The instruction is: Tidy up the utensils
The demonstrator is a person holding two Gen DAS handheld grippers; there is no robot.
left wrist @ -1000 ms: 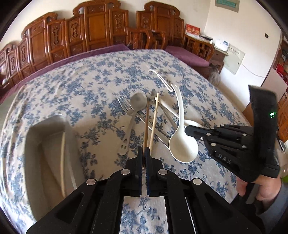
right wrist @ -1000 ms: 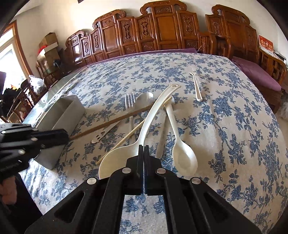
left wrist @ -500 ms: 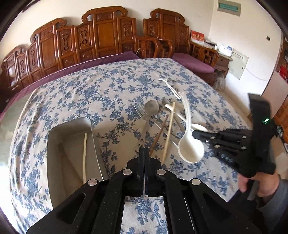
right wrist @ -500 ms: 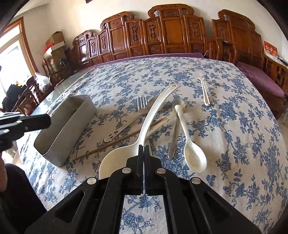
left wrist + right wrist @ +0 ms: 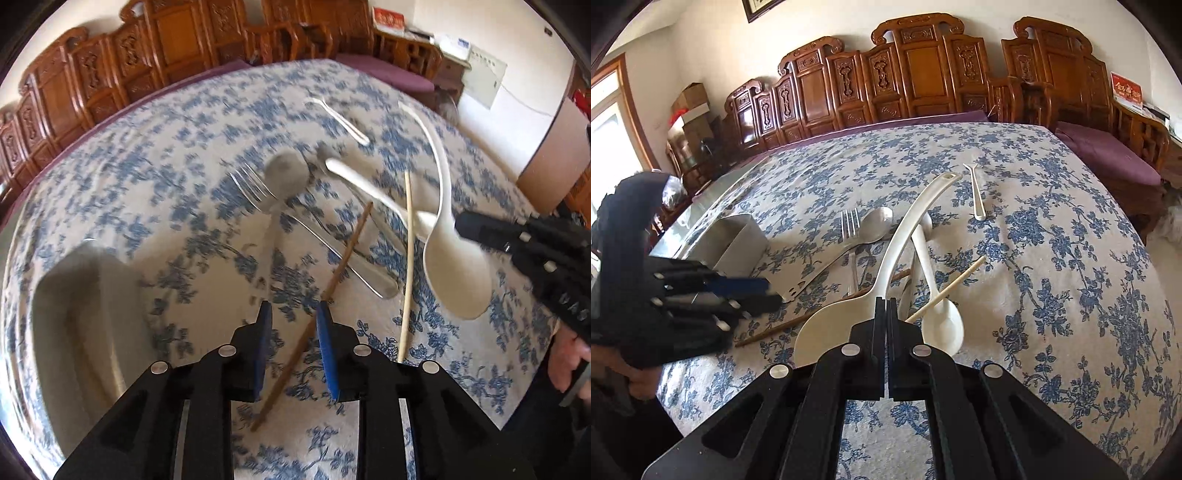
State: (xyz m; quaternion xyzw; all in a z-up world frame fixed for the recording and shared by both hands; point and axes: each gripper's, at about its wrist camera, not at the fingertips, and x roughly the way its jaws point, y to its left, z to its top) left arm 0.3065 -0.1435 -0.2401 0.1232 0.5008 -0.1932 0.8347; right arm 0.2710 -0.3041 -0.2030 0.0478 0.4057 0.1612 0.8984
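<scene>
My left gripper [image 5: 293, 314] is open, its blue-padded jaws either side of the near part of a dark wooden chopstick [image 5: 345, 251] lying on the cloth. My right gripper [image 5: 886, 301] is shut on the bowl edge of a large white ladle [image 5: 905, 236], also seen in the left wrist view [image 5: 456, 266]. A pale chopstick [image 5: 407, 258], a fork [image 5: 255, 192], a metal spoon [image 5: 286, 177] and a white soup spoon [image 5: 940, 321] lie in a loose pile. The metal utensil bin [image 5: 85, 317] sits at left.
A small white spoon [image 5: 977, 195] lies apart, farther back. The blue floral tablecloth [image 5: 1071, 295] covers the table. Carved wooden chairs [image 5: 916, 70] line the far edge. The bin also shows in the right wrist view [image 5: 738, 240].
My left gripper has opened and dropped back toward the pile, now straddling the dark chopstick. The pale chopstick has shifted. My right gripper still holds the ladle.
</scene>
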